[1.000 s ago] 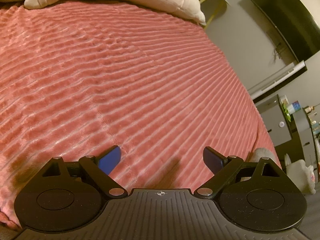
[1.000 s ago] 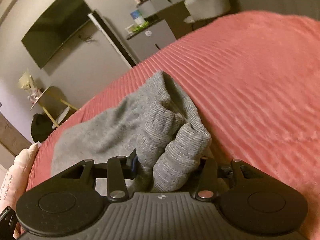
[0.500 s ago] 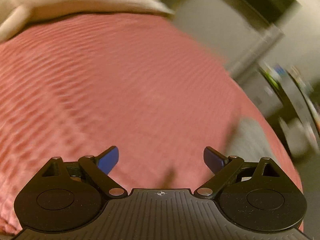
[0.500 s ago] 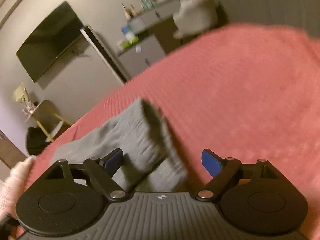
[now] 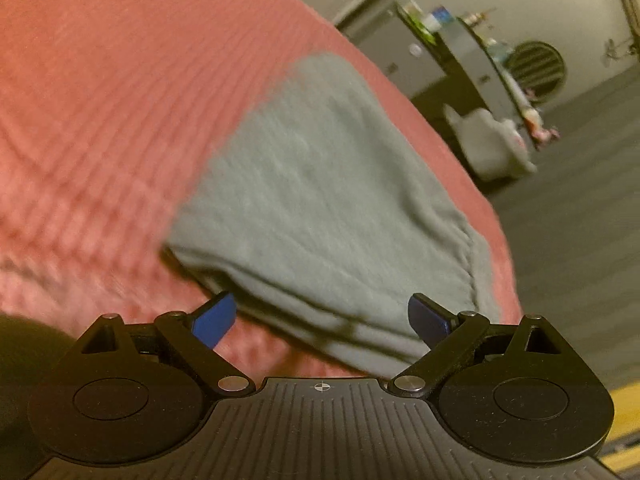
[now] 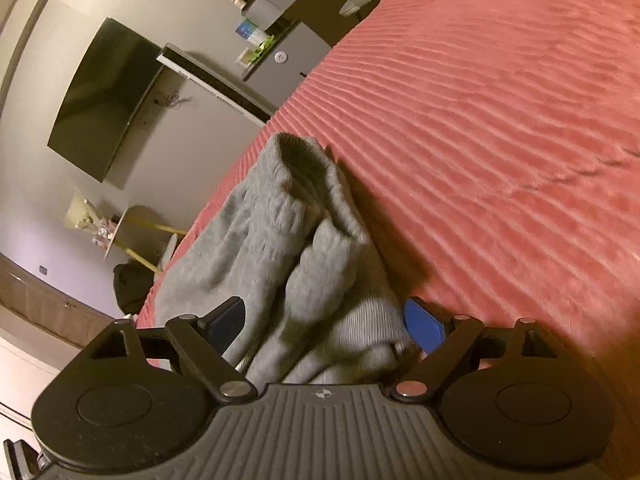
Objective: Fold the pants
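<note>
The grey pants [image 5: 320, 184] lie folded in layers on the pink ribbed bedspread [image 5: 100, 100], near the bed's edge. My left gripper [image 5: 322, 320] is open just above their near folded edge, its blue pads apart and nothing pressed between them. In the right wrist view the ribbed leg cuffs of the pants [image 6: 320, 264] are bunched on the bedspread [image 6: 480, 120]. My right gripper [image 6: 324, 324] stands open wide around the cuffs; the cloth lies loose between the pads.
Beyond the bed's edge are a wall-mounted dark TV [image 6: 100, 96], a grey cabinet [image 6: 288, 56] with small items on top, and a small side table [image 6: 120, 232]. A white plush thing [image 5: 488, 148] sits on the grey floor [image 5: 572, 240].
My right gripper opened and let go of the cuffs, which now lie loose between its pads. The left view swung from bare bedspread to the folded pants.
</note>
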{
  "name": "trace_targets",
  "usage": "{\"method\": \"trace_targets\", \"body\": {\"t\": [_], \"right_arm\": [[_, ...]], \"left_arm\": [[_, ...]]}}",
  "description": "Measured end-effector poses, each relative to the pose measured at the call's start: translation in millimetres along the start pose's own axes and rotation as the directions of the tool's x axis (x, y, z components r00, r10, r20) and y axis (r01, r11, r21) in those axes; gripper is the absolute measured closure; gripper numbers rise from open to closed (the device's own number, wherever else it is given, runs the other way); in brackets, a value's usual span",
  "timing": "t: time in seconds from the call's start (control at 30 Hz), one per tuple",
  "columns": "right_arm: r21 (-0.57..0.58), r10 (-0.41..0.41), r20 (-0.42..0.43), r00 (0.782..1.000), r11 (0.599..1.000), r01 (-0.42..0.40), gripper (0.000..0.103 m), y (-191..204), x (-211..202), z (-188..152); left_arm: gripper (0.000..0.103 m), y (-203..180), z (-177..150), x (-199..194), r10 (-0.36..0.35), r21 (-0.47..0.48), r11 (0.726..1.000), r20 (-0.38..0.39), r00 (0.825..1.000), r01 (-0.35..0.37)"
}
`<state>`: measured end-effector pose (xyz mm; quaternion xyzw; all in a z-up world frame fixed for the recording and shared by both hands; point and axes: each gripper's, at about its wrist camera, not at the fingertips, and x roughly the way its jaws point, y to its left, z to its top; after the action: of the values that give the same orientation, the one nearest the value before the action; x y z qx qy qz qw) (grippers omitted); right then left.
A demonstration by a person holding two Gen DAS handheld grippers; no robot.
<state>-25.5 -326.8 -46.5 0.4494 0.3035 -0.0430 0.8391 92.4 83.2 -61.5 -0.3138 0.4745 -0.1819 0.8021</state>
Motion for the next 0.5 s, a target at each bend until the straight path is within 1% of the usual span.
{"method": "trace_targets", "body": {"t": [0.07,0.1,0.13,0.2,0.23,0.27,0.3,0.33,0.37,0.4,0.43,0.5], "right_arm": [[0.030,0.026,-0.019,0.999,0.999,-0.025,0.012,-3,-5,-5],[0.046,0.033,-0.029,0.999,0.998,-0.032,0.012,-4,-6,-8],[0.062,0.051,-0.043,0.998,0.997,-0.048,0.011,-8,-11,-17],[0.098,0.116,-0.074,0.990,0.989,-0.109,0.011,-10,-10,-22],[0.111,0.157,-0.086,0.984,0.983,-0.147,0.011,-9,-9,-25],[0.123,0.198,-0.094,0.976,0.975,-0.186,0.011,-8,-8,-27],[0.126,0.219,-0.091,0.971,0.970,-0.207,0.011,-6,-5,-27],[0.117,0.232,-0.079,0.969,0.968,-0.222,0.011,-5,-3,-27],[0.107,0.230,-0.062,0.971,0.969,-0.222,0.012,-3,-1,-26],[0.104,0.211,-0.047,0.976,0.973,-0.206,0.012,-2,-1,-24],[0.107,0.191,-0.026,0.981,0.977,-0.187,0.016,-4,-2,-24],[0.151,0.178,-0.012,0.984,0.973,-0.174,0.023,-11,-5,-23]], "left_arm": [[0.008,-1,-2,10,0.018,0.026,1.000,-0.012,1.000,-0.018],[0.008,0,-1,13,0.031,0.031,0.999,-0.008,0.999,-0.031],[0.008,2,0,15,0.029,0.021,0.999,-0.008,1.000,-0.029],[0.008,9,2,16,-0.019,-0.014,1.000,-0.006,1.000,0.019],[0.009,10,2,18,-0.025,-0.025,0.999,0.003,1.000,0.026],[0.012,12,3,20,-0.016,-0.034,0.999,0.015,1.000,0.016],[0.014,14,4,21,0.004,-0.038,0.999,0.033,0.999,-0.002],[0.018,14,5,24,0.013,-0.047,0.999,0.035,0.999,-0.011],[0.026,15,4,26,0.018,-0.058,0.998,0.038,0.999,-0.016],[0.030,16,4,25,0.026,-0.063,0.998,0.045,0.999,-0.023],[0.039,17,4,23,0.037,-0.067,0.997,0.055,0.998,-0.033],[0.045,20,4,19,0.044,-0.078,0.996,0.066,0.997,-0.038]]}}
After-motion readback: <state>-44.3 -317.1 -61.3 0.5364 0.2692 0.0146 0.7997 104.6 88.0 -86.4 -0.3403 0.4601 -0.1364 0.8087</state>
